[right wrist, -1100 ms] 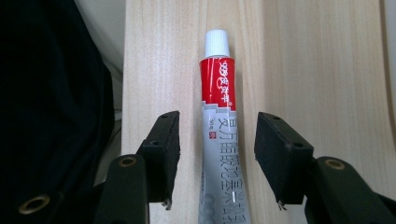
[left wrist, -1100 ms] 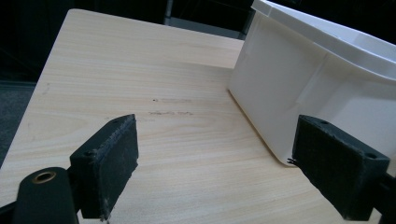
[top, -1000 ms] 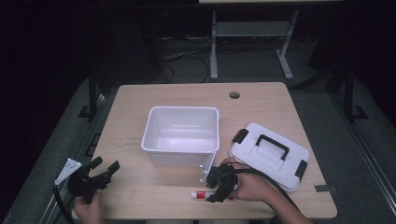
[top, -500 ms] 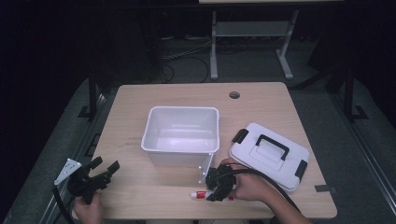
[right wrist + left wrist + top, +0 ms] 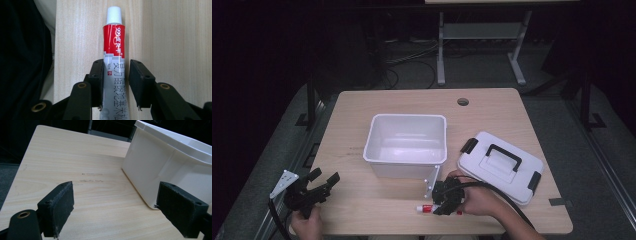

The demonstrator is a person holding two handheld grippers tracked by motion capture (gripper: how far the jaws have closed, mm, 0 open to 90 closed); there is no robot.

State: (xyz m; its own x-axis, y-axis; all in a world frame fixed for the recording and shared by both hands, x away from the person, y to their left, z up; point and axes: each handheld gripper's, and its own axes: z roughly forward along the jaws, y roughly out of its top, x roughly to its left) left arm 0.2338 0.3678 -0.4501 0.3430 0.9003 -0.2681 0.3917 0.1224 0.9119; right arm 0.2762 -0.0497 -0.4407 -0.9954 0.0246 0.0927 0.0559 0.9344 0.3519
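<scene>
A red, white and grey tube [image 5: 114,37] with a white cap lies flat on the wooden table [image 5: 377,210] near its front edge, also seen as a small tube [image 5: 424,208] in the high view. My right gripper [image 5: 116,72] is shut on the tube's grey lower half, one jaw on each side, and the capped end sticks out past them. In the high view this right gripper [image 5: 443,204] sits just in front of the white bin [image 5: 406,167]. My left gripper [image 5: 324,180] rests at the table's front left corner, and its jaws stand wide open with nothing between them [image 5: 115,202].
The open white bin [image 5: 160,170] stands mid-table, close to the left gripper's right jaw. A white lid with a black handle and clips [image 5: 500,167] lies to the bin's right. A cable hole [image 5: 463,101] sits at the back. Bare wood spreads left of the bin.
My right gripper has shifted slightly toward the front edge, onto the tube. The left gripper has not moved.
</scene>
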